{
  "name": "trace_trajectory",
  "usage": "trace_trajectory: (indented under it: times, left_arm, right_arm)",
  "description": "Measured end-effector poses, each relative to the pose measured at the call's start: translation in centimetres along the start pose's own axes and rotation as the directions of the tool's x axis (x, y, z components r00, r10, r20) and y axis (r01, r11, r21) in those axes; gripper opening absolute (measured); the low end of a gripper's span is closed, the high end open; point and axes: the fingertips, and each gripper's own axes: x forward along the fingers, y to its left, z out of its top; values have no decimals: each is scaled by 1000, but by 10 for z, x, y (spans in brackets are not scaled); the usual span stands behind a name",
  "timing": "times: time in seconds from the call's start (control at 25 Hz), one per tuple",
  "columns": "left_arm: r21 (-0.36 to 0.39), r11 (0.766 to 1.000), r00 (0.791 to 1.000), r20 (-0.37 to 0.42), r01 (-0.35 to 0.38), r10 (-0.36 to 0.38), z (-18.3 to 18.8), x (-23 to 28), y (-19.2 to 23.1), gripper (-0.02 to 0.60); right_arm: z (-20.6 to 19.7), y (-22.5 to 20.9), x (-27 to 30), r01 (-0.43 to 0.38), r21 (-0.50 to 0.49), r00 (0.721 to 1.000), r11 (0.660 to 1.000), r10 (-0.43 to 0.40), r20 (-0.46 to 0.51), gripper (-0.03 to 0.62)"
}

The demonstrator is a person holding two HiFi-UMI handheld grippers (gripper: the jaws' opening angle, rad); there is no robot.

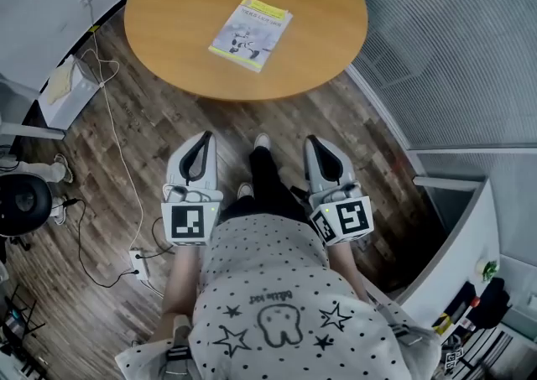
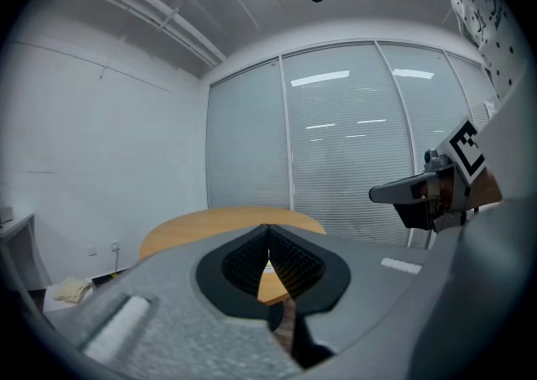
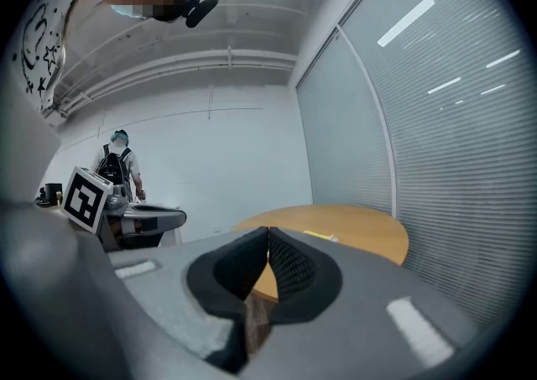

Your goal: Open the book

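Book [image 1: 251, 33], long axis slanting up-right

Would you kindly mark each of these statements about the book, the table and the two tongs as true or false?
1. The book lies closed on the table. True.
2. The left tongs grip the book. False: they are shut on nothing, over the floor, short of the table.
3. The right tongs are shut and empty. True.
4. The table is square. False: it is round.
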Motion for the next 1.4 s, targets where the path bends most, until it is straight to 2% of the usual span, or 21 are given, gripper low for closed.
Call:
trace_trajectory:
  times: [0.2,0.44,0.76,1.08,1.4]
  left_arm:
    - [-1,1000,999,-26,-20,20,-1,37,15,11]
    - [22,1000,1000,-15,-1,2,10,100,27,11]
    - [-4,999,999,-11,-37,37,30,172,50,11]
    - [6,998,998,-24,-63,63,33,211,50,11]
    - [20,997,997,-11,-72,72,41,223,44,11]
  right_arm:
    - [2,-18,40,-29,17,1000,999,29,-7,5]
    - [10,-61,92,-27,32,999,999,28,-27,5]
    - [21,-110,148,-34,42,998,999,36,-59,5]
    - [29,-149,175,-48,41,998,998,50,-49,5]
    - [29,-170,176,-30,44,998,999,32,-53,5]
